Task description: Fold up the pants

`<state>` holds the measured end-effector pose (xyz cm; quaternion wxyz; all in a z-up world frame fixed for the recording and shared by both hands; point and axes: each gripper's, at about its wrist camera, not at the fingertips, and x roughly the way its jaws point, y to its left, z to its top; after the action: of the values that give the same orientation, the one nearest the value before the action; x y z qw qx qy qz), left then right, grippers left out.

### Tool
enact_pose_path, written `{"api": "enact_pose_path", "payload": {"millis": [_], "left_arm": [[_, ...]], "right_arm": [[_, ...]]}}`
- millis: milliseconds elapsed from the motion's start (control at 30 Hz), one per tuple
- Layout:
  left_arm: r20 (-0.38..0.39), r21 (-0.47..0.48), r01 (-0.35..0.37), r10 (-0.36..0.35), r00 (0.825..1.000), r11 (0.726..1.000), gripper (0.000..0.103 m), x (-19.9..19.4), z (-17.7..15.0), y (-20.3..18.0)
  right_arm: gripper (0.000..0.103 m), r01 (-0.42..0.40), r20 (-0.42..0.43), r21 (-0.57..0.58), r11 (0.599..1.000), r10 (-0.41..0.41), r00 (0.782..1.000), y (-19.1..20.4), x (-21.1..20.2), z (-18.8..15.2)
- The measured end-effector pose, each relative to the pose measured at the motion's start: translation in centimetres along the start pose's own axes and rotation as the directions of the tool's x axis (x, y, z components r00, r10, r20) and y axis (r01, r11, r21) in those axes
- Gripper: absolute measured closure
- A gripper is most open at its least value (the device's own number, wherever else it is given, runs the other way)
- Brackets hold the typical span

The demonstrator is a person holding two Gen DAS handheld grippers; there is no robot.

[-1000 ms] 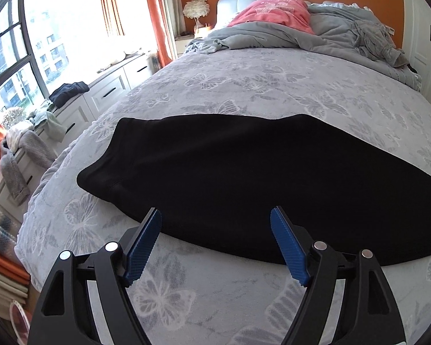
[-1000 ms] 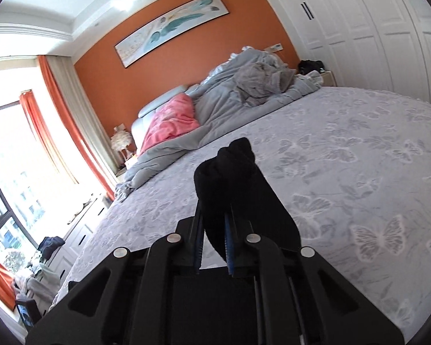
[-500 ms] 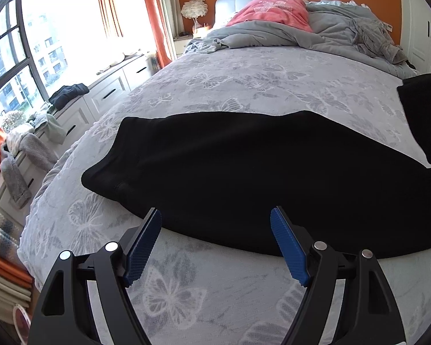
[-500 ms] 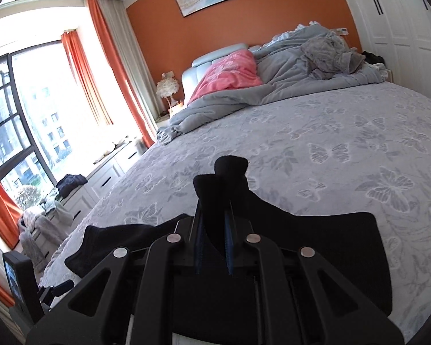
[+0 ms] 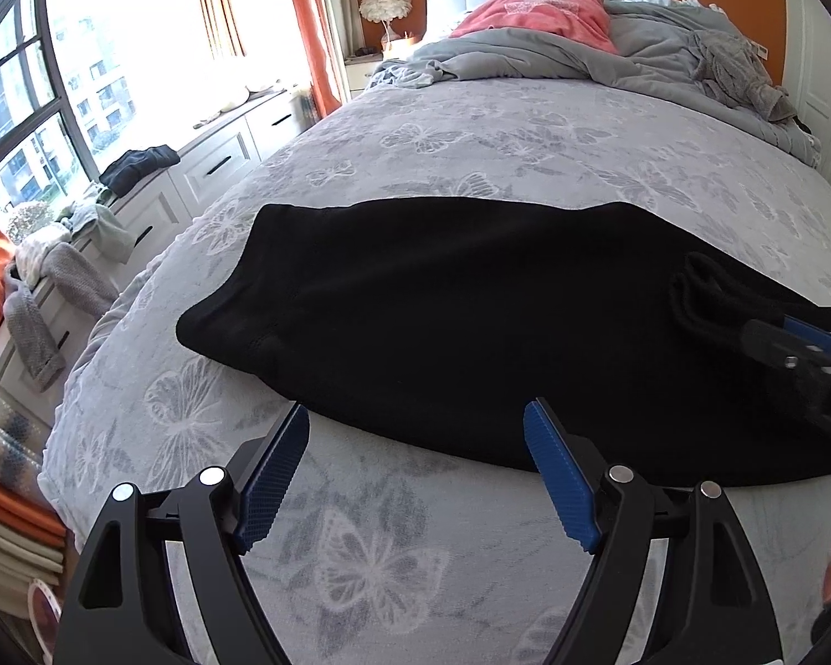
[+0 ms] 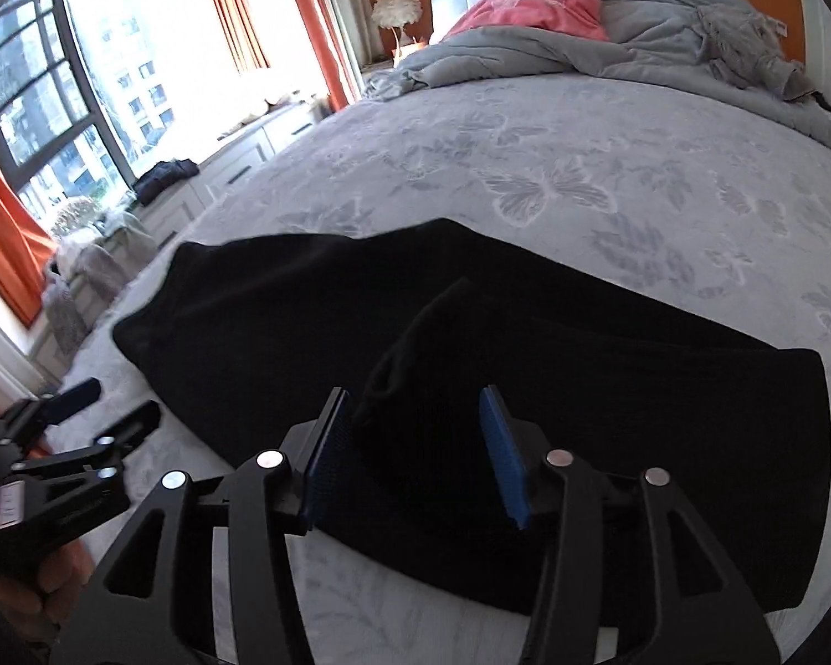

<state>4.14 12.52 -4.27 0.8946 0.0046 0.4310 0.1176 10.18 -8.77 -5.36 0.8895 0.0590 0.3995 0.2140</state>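
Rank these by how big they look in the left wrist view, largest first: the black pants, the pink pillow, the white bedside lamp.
1. Black pants, spread across the bedspread and far the largest.
2. Pink pillow at the headboard.
3. White bedside lamp, smallest.

The pillow and lamp sit far from the camera, so both look smaller than they really are.

The black pants [image 5: 471, 321] run behind the right tool [image 5: 792, 343] at the right edge of the left wrist view, so their end there is hidden. That tool is cut off by the edge, with only part of one blue pad showing. In the right wrist view, the whole picture is slightly blurred; the pants [image 6: 609, 388] are so dark that their folds and layers are hard to tell apart. The left tool [image 6: 77, 415] sits small and dim at the left edge, partly cut off. A hand [image 6: 50, 604] below it is mostly out of frame.
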Motion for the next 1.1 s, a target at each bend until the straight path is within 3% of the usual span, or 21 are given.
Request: {"api": "enact_pose_path", "payload": {"millis": [33, 100, 167, 200, 267, 333, 400, 467, 567, 600, 633, 667, 700, 733, 900, 1000, 1100], "left_arm": [[-0.003, -0.013, 0.001, -0.001, 1.000, 1.000, 0.026, 0.0, 0.0, 0.5], [-0.010, -0.034, 0.006, -0.007, 1.000, 0.999, 0.025, 0.2, 0.0, 1.2], [-0.023, -0.041, 0.007, -0.008, 1.000, 0.999, 0.025, 0.5, -0.1, 1.6], [-0.028, -0.039, 0.002, -0.003, 1.000, 0.999, 0.025, 0.6, -0.2, 1.7], [-0.043, -0.034, -0.005, 0.003, 0.999, 0.999, 0.025, 0.9, -0.5, 1.7], [-0.060, -0.028, 0.010, -0.011, 0.998, 1.000, 0.025, 1.1, -0.7, 1.4], [-0.069, -0.027, 0.030, -0.032, 0.997, 0.999, 0.025, 1.0, -0.8, 1.0], [-0.065, -0.024, 0.032, -0.034, 0.997, 0.999, 0.025, 0.8, -0.8, 0.4], [-0.058, -0.027, 0.036, -0.037, 0.998, 0.999, 0.025, 0.5, -0.6, -0.4], [-0.057, -0.029, 0.040, -0.041, 0.997, 0.999, 0.025, 0.5, -0.5, -0.7], [-0.057, -0.030, 0.046, -0.048, 0.997, 0.998, 0.025, 0.6, -0.4, -1.0], [-0.060, -0.031, 0.052, -0.053, 0.997, 0.998, 0.025, 0.7, -0.3, -1.4], [-0.066, -0.032, 0.058, -0.060, 0.996, 0.998, 0.025, 0.8, -0.2, -1.7], [-0.071, -0.034, 0.071, -0.073, 0.995, 0.997, 0.025, 0.9, -0.1, -2.1], [-0.074, -0.037, 0.110, -0.113, 0.991, 0.993, 0.025, 0.6, 0.2, -3.6], [-0.067, -0.009, 0.115, -0.115, 0.991, 0.993, 0.025, 0.3, 0.1, -4.2], [-0.086, 0.020, 0.119, -0.117, 0.989, 0.993, 0.024, 0.6, -0.4, -5.0]], "right_arm": [[0.045, -0.025, 0.039, 0.011, 1.000, 0.025, 0.999, -0.4, -2.2, 0.4], [0.013, 0.001, 0.164, 0.015, 1.000, -0.003, 0.986, -1.9, -7.3, 1.0], [0.013, 0.117, 0.249, 0.029, 0.993, -0.120, 0.961, -4.2, -10.7, 0.8], [0.013, 0.190, 0.234, 0.054, 0.980, -0.197, 0.952, -5.9, -11.3, 0.7], [0.013, 0.326, 0.107, 0.164, 0.931, -0.345, 0.932, -10.9, -10.8, -0.2], [0.014, 0.369, -0.058, 0.317, 0.874, -0.370, 0.927, -16.2, -9.2, -2.3], [0.021, 0.291, -0.139, 0.445, 0.847, -0.256, 0.957, -19.6, -8.1, -4.5], [0.021, 0.186, -0.152, 0.520, 0.834, -0.124, 0.980, -21.0, -7.2, -6.1], [0.021, 0.110, -0.175, 0.584, 0.804, -0.008, 0.985, -21.5, -5.6, -7.7], [0.026, 0.098, -0.177, 0.605, 0.790, 0.013, 0.984, -21.5, -4.9, -8.2], [0.038, 0.121, -0.167, 0.590, 0.798, -0.025, 0.986, -21.1, -4.8, -8.4], [0.068, 0.133, -0.166, 0.549, 0.825, -0.048, 0.985, -20.4, -4.6, -8.1], [0.079, 0.109, -0.156, 0.545, 0.831, -0.028, 0.987, -20.1, -4.6, -7.8], [0.082, 0.101, -0.133, 0.557, 0.824, -0.032, 0.991, -19.9, -5.3, -7.5], [0.087, 0.050, 0.010, 0.477, 0.877, -0.062, 0.998, -18.4, -11.6, -5.2], [0.086, 0.050, 0.012, 0.500, 0.865, -0.065, 0.998, -20.2, -13.7, -6.1], [0.086, 0.163, -0.057, 0.545, 0.822, -0.158, 0.986, -23.3, -14.3, -8.2]]}}
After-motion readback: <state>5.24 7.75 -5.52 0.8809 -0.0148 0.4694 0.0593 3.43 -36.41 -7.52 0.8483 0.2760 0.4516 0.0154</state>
